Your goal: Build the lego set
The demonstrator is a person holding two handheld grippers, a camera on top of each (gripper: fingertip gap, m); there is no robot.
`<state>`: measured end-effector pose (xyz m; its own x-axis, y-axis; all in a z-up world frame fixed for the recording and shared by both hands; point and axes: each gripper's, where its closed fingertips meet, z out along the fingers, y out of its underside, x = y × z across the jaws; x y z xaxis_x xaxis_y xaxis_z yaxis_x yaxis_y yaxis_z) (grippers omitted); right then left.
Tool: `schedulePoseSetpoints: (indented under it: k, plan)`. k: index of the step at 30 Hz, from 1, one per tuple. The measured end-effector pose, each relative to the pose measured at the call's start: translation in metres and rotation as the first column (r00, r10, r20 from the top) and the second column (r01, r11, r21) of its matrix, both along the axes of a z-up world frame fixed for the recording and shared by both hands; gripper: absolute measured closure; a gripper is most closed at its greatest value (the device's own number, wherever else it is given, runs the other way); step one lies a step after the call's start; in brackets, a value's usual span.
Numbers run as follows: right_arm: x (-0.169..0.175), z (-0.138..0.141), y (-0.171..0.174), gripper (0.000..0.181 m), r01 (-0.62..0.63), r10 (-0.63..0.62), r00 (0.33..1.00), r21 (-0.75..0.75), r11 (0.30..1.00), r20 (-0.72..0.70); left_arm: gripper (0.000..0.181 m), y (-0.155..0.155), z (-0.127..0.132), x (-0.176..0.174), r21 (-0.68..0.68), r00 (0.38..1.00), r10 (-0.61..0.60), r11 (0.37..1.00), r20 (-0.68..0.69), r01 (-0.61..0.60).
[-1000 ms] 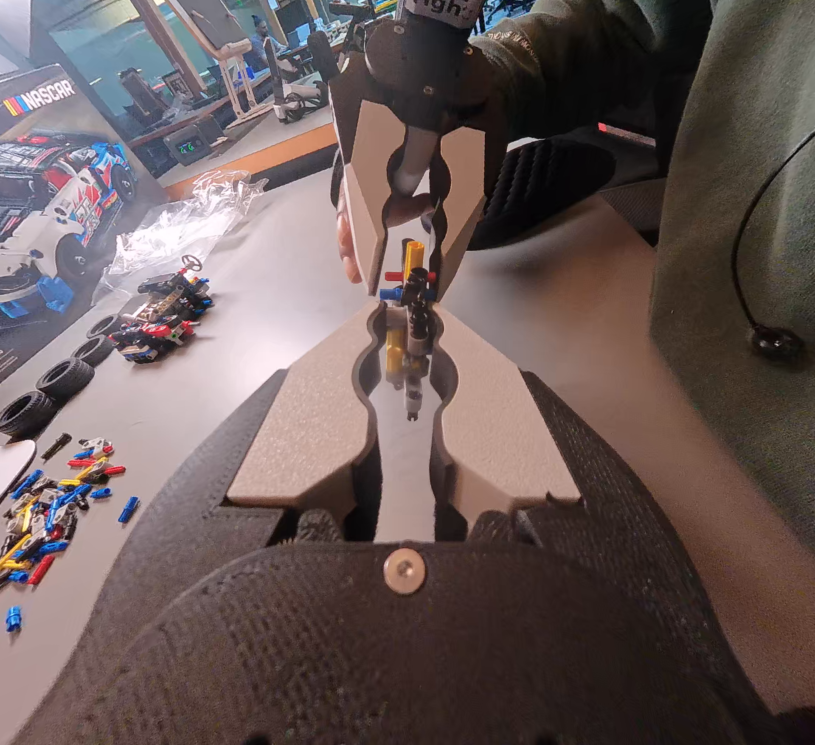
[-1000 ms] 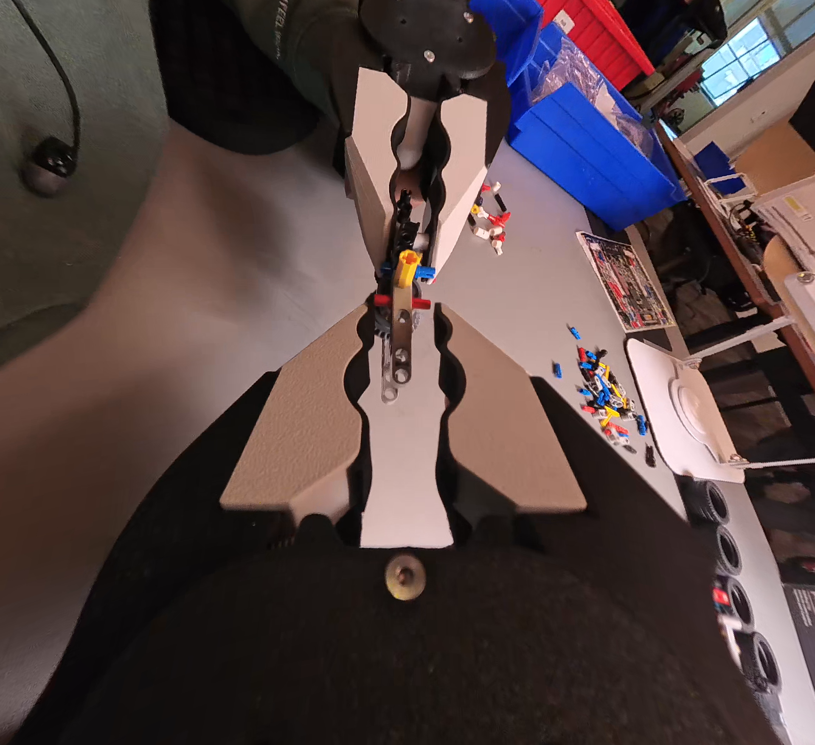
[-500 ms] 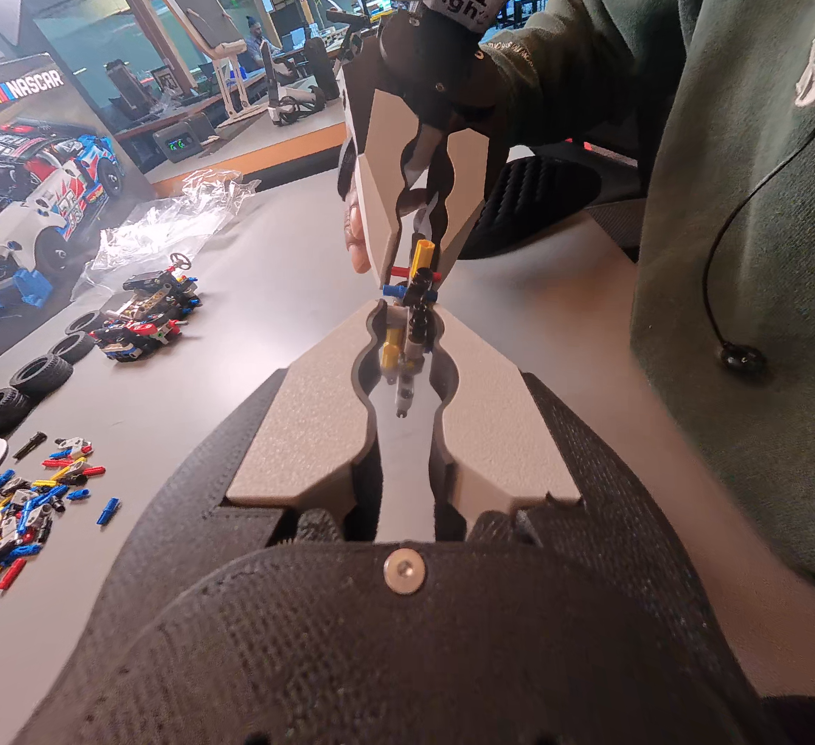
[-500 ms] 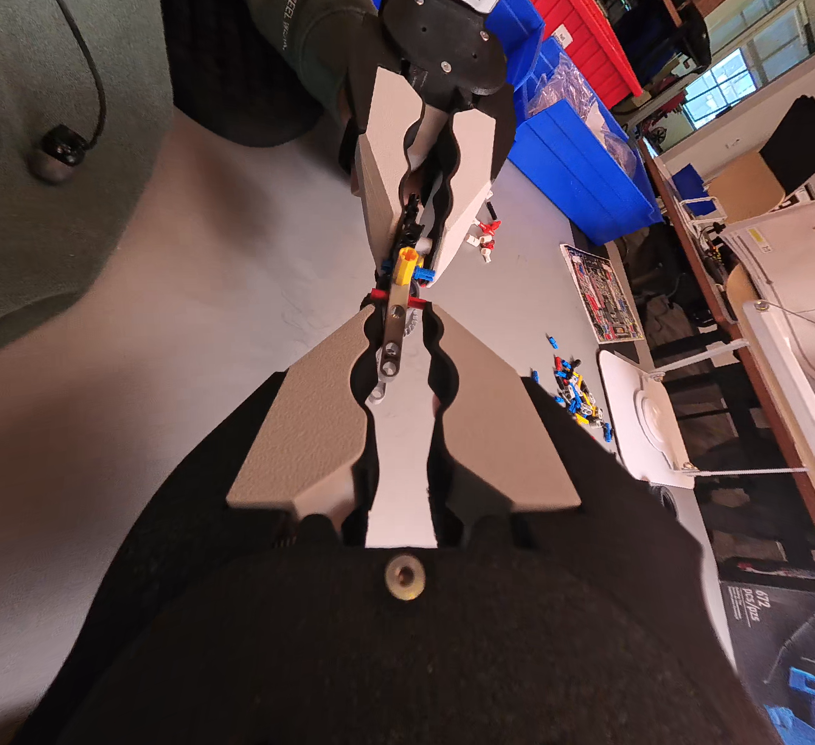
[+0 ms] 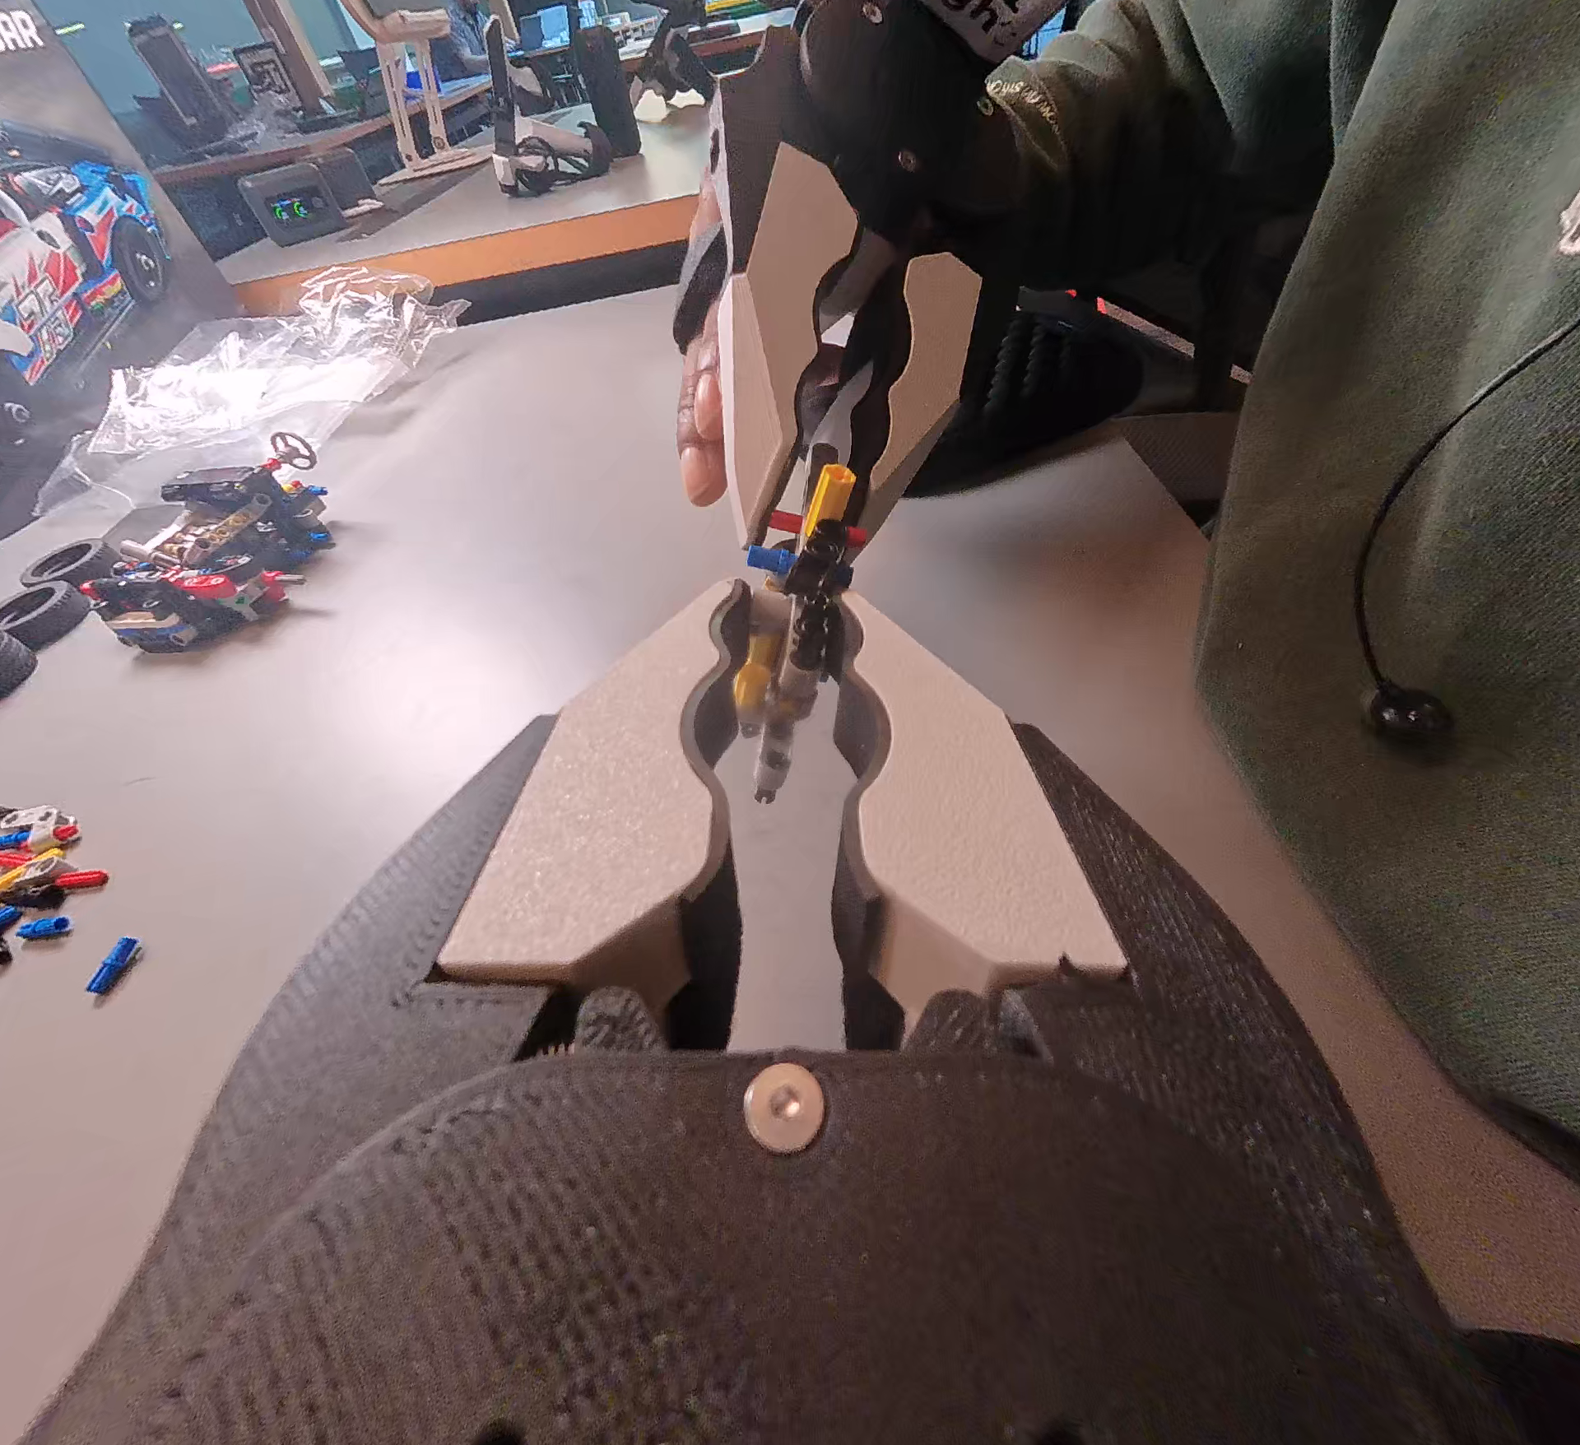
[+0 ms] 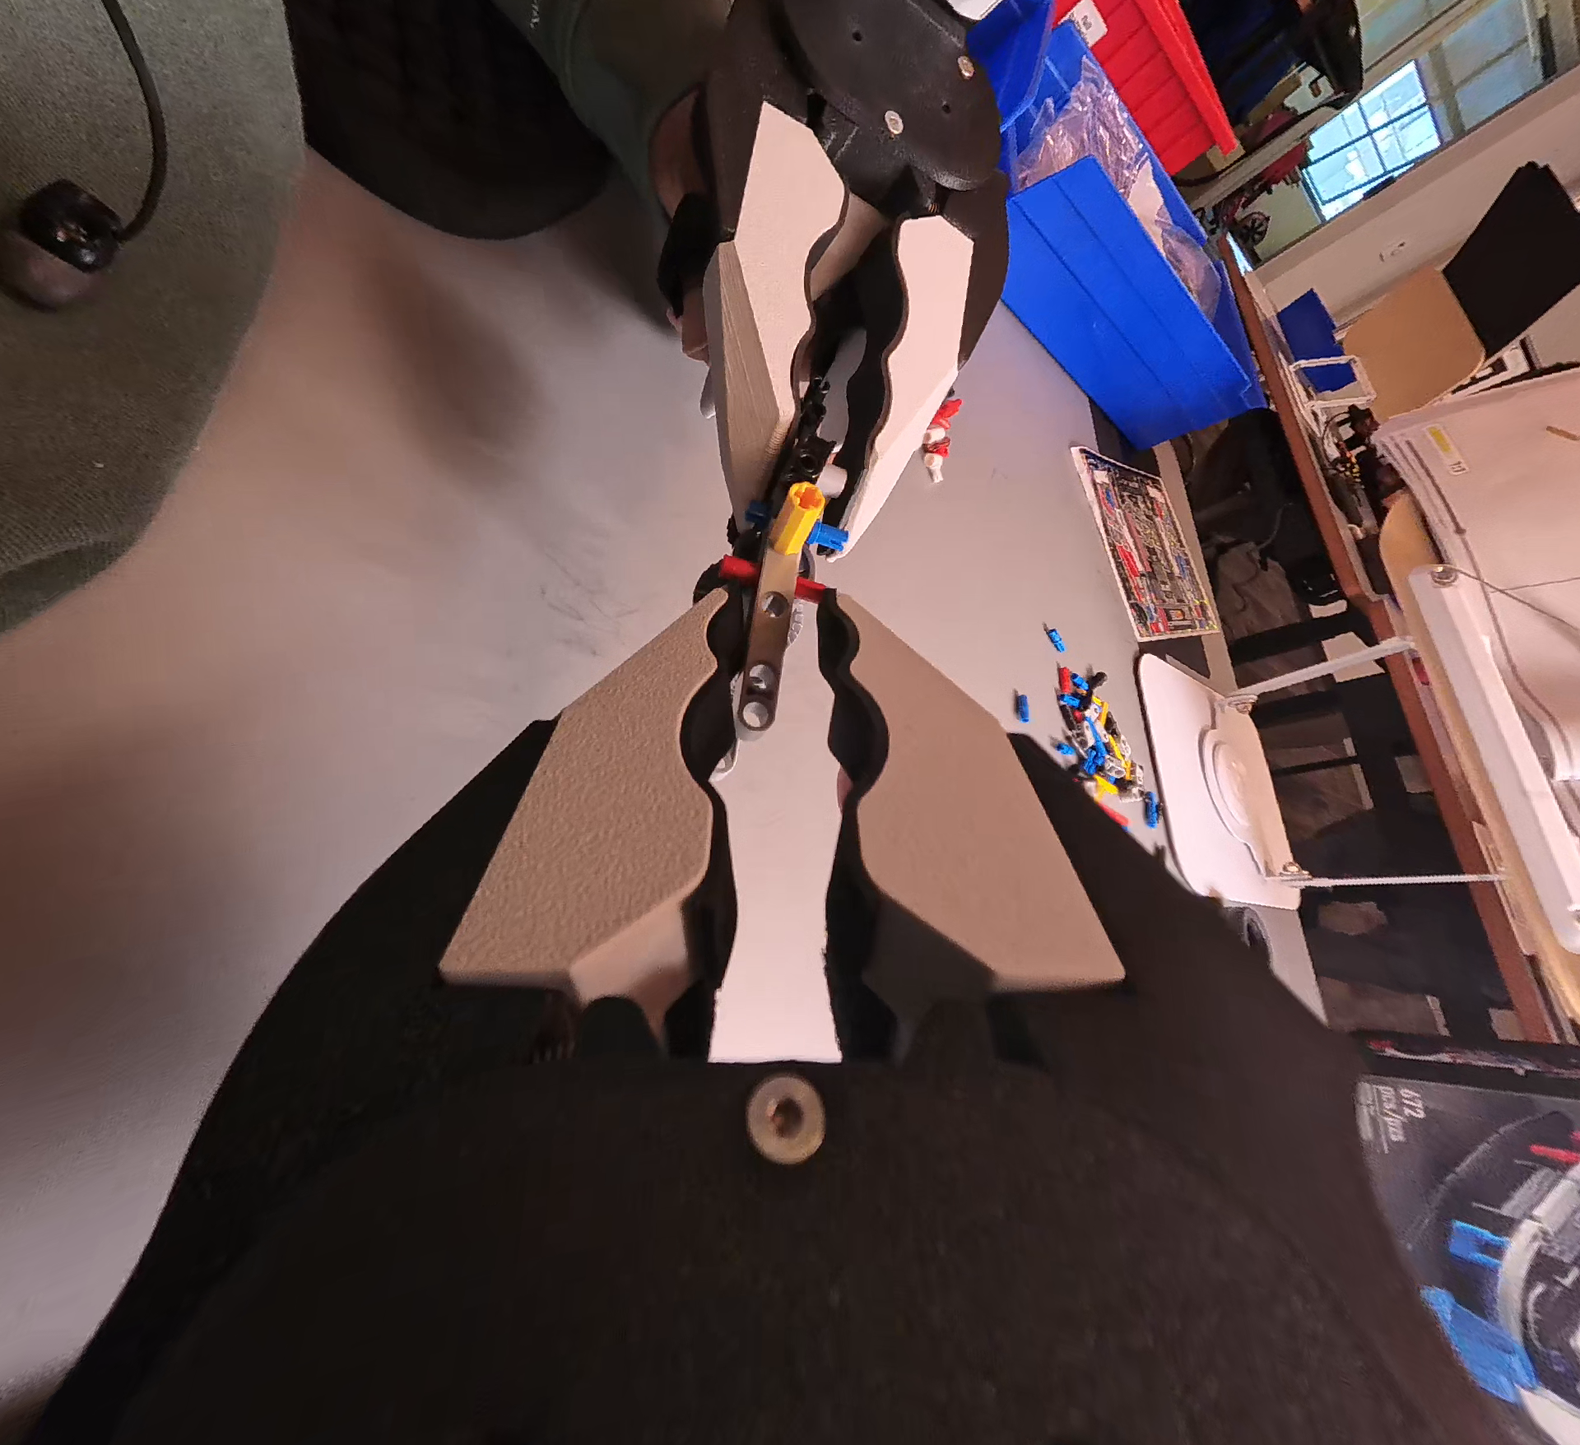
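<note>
A small lego sub-assembly (image 5: 793, 617) of black, yellow, grey, red and blue pieces is held in the air above the grey table (image 5: 479, 634), between both grippers. My left gripper (image 5: 787, 602) is shut on its lower end. My right gripper (image 5: 805, 534) comes down from above, tilted, and is shut on its upper end. In the right wrist view my right gripper (image 6: 774, 610) grips a grey beam (image 6: 763, 664) of the sub-assembly (image 6: 795, 523), and the left gripper (image 6: 791, 485) holds the far end. The person's green sleeve is close behind.
A part-built car chassis (image 5: 205, 549) stands at the left with black tyres (image 5: 51, 600), loose pieces (image 5: 43, 874), a clear bag (image 5: 256, 369) and the set's box (image 5: 60, 233). Blue bins (image 6: 1111, 292), a booklet (image 6: 1146, 540), more pieces (image 6: 1094, 728) and a white tray (image 6: 1214, 780) lie to the right. Less than 4 cm separates the two grippers' tips.
Both grippers have kept their hold and tilted together. The sub-assembly and the opposite gripper now lean over to the right in each view. The table things have slid sideways in view.
</note>
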<state>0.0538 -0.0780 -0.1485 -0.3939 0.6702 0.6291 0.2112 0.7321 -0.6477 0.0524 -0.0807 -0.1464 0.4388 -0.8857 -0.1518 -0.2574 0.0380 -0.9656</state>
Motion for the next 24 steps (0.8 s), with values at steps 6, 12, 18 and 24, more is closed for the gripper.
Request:
schedulePoseSetpoints:
  k: [6, 12, 18, 24]
  plan:
    - [-0.002, -0.002, 0.003, 0.165, 0.014, -0.015, 0.999, -0.025, 1.0, -0.033, 0.166, 0.004, -0.002, -0.002, -0.026, 1.0, 0.013, 1.0, 0.005, -0.012]
    - [-0.004, -0.005, 0.009, 0.163, 0.056, -0.057, 0.997, -0.037, 0.998, -0.047, 0.166, 0.008, -0.004, -0.004, -0.015, 0.999, 0.033, 0.999, -0.005, -0.033]
    - [0.013, -0.02, 0.024, 0.153, 0.123, -0.106, 0.991, -0.285, 0.951, 0.076, 0.167, 0.013, -0.008, -0.012, 0.154, 0.99, 0.096, 0.985, -0.108, -0.078]
    - [0.013, -0.027, 0.025, 0.168, 0.129, -0.117, 0.991, -0.246, 0.961, 0.06, 0.166, 0.015, -0.023, -0.007, 0.279, 0.964, 0.111, 0.959, -0.24, -0.041]
